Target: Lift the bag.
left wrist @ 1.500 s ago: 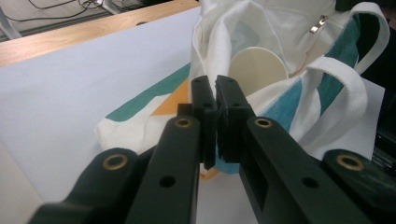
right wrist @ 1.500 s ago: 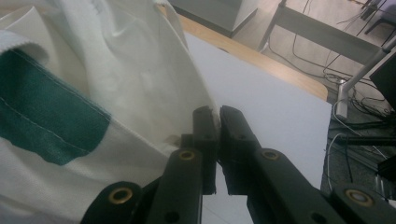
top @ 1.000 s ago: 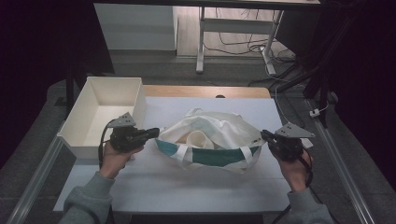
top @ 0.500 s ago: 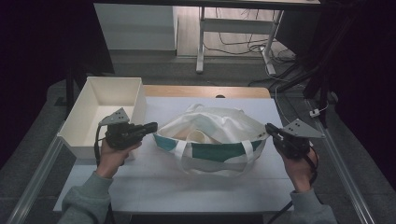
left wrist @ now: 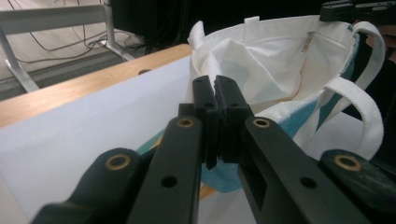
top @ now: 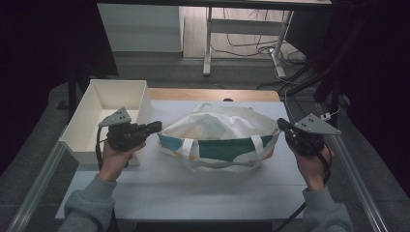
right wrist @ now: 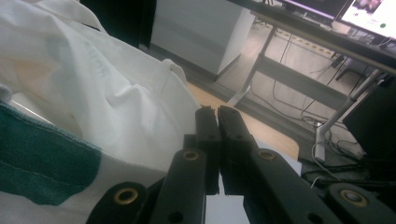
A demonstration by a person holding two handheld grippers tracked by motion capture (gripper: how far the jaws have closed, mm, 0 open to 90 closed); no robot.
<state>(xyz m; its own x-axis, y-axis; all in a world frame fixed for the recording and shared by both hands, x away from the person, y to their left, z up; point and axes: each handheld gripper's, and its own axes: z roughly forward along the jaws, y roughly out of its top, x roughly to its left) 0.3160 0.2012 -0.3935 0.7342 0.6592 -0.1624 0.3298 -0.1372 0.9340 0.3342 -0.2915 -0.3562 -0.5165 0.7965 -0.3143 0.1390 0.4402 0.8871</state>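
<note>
A white cloth tote bag (top: 217, 130) with teal and orange patches stands in the middle of the white table (top: 193, 188), its mouth pulled wide. My left gripper (top: 157, 127) is shut on the bag's left rim, and my right gripper (top: 281, 124) is shut on the right rim. In the left gripper view the jaws (left wrist: 215, 86) are pressed together at the edge of the bag (left wrist: 280, 70), whose open inside faces me. In the right gripper view the shut jaws (right wrist: 216, 112) sit at the bag's (right wrist: 93, 93) white edge.
An open white bin (top: 80, 116) stands at the table's left edge, just behind my left hand. A wooden strip (top: 212, 94) runs along the table's far side. A white handle loop (left wrist: 364, 107) hangs down the bag's near face. Desk legs and cables lie beyond.
Both hands have risen a little with the bag's rim. The bag's ends have come up and its mouth now stands taller and more stretched between the grippers.
</note>
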